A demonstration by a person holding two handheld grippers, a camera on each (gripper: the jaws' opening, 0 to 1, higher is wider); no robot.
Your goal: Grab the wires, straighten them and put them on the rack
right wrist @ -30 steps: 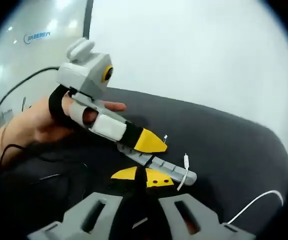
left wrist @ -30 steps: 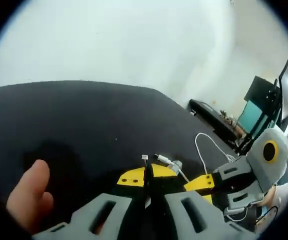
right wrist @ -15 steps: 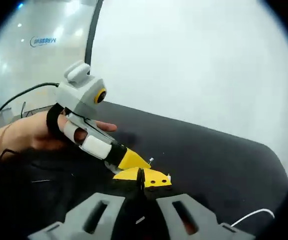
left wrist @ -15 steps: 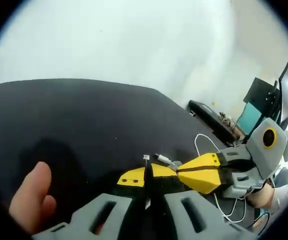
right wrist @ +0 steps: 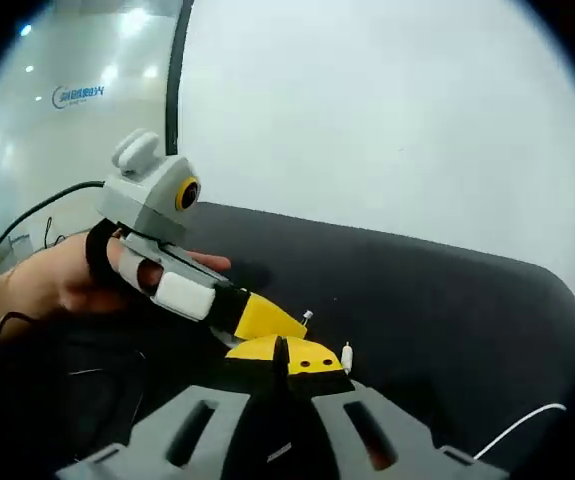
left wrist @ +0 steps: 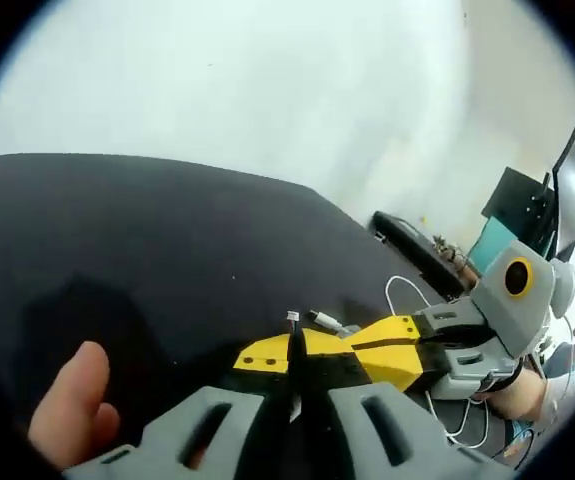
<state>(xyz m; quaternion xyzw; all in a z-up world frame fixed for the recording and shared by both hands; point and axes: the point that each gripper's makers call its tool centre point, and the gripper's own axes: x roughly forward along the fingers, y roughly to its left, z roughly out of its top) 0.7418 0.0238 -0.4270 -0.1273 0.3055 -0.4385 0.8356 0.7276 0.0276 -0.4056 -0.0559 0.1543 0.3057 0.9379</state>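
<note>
White wire [left wrist: 319, 320] lying over black table [left wrist: 147, 240] — left gripper [left wrist: 292, 352] and right gripper [right wrist: 285, 362] both clamping it, tips meeting.

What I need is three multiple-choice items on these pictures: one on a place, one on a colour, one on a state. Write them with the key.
1. Where does the loose loop of the white wire lie?
A. hung on a rack
B. on the dark table
C. in a box

2. What colour are the tips of both grippers?
A. yellow
B. red
C. green

3. How is the left gripper?
A. wide open
B. lying flat on the table
C. shut on the wire's end

Key: B, the loop rests on the dark surface in the left gripper view. A, both views show yellow tips, the right gripper included. C, its jaws meet and a small plug sticks out between them.
</note>
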